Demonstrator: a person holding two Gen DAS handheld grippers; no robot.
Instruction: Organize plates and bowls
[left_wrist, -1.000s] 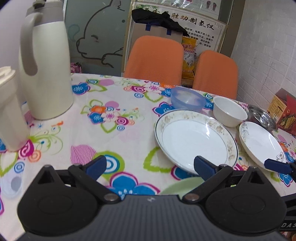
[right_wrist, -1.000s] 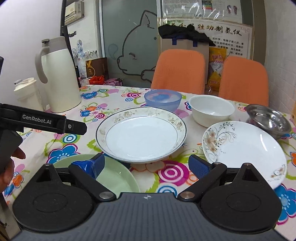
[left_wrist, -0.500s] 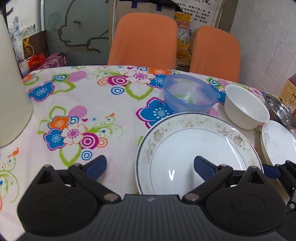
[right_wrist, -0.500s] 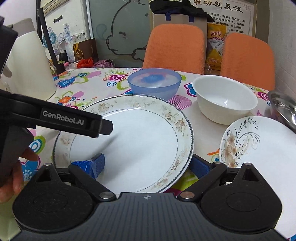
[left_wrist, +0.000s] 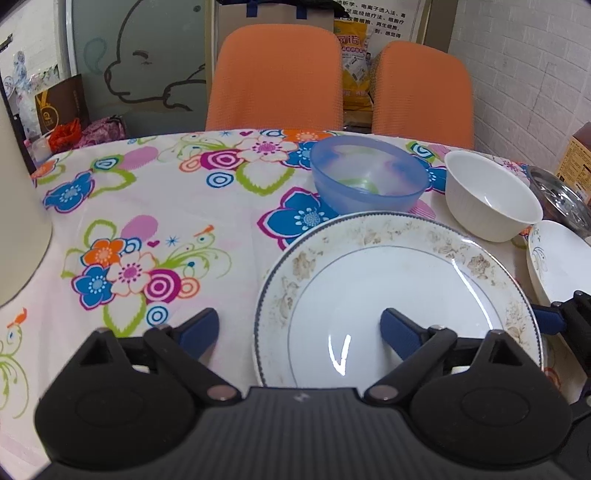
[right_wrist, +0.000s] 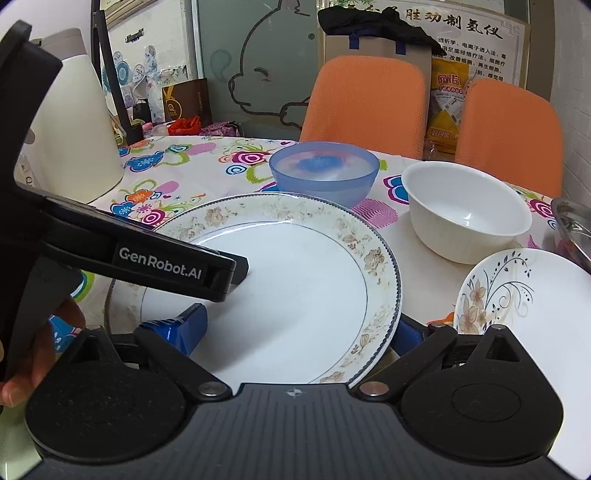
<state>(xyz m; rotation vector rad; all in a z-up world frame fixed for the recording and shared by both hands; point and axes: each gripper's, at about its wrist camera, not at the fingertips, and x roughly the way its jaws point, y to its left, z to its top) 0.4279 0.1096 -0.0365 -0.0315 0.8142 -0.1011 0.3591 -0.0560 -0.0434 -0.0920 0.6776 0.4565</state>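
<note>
The big plate (left_wrist: 399, 295) lies flat on the tablecloth (left_wrist: 147, 221), near centre. Both grippers straddle its near rim, fingers apart: the left gripper (left_wrist: 299, 330) on the left edge, the right gripper (right_wrist: 295, 328) on the right, apparently not yet clamped. Close squarely and lift level. The blue bowl (left_wrist: 365, 177) stands just beyond, the white bowl (right_wrist: 465, 218) and small plate (right_wrist: 524, 306) crowd the right.

Both tongs moved forward, left tongs (left_wrist: 300, 326) and right tongs (right_wrist: 295, 328) now straddling opposite rims of large plate (left_wrist: 399, 295)
</note>
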